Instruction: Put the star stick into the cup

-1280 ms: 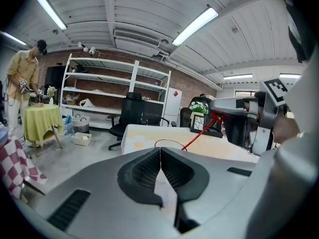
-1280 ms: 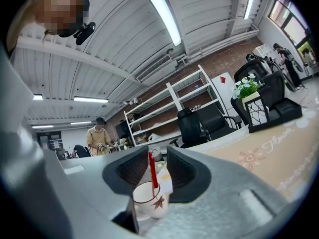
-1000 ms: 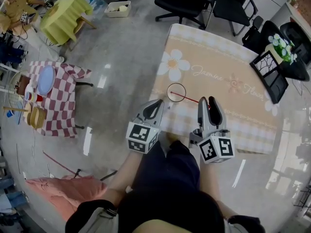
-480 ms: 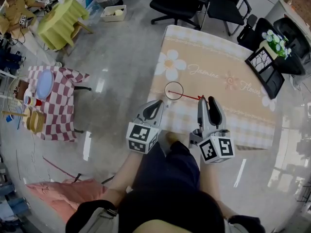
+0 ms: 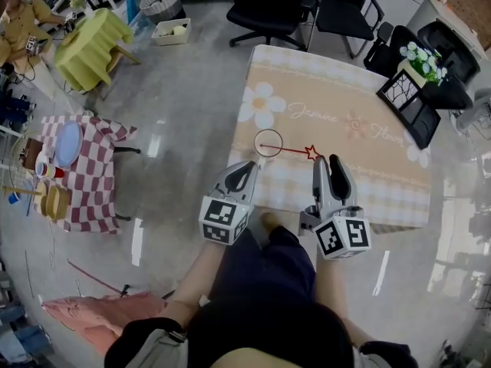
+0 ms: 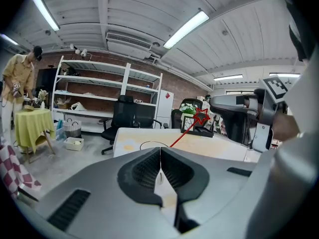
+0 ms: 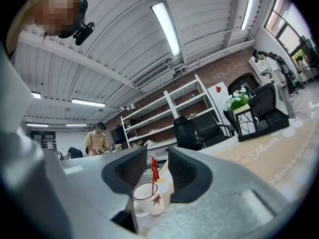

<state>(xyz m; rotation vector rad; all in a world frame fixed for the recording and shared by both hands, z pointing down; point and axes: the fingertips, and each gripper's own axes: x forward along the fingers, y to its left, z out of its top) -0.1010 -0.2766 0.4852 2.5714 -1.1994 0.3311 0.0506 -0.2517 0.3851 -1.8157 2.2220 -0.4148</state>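
Red star-tipped stick (image 5: pixel 288 149) leans in white ceramic cup (image 7: pixel 145 201), star toward 3 o'clock. My left hand-held gripper (image 5: pixel 248 166): jaws together, empty. My right hand-held gripper (image 5: pixel 332 162): jaws apart, empty.

Red star stick (image 5: pixel 288 150); white cup (image 7: pixel 144 203) with a brown leaf; beige tablecloth (image 5: pixel 368 167), daisy-printed, checked edges.

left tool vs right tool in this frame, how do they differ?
Jaws: the left tool has its jaws pressed together, while the right tool has its jaws apart.
Aim: the right tool's view frames the cup and the star stick standing in it between its jaws. The left tool's view shows both beyond its closed tips.
Shared: both hold nothing, and both are by the near edge of the table.
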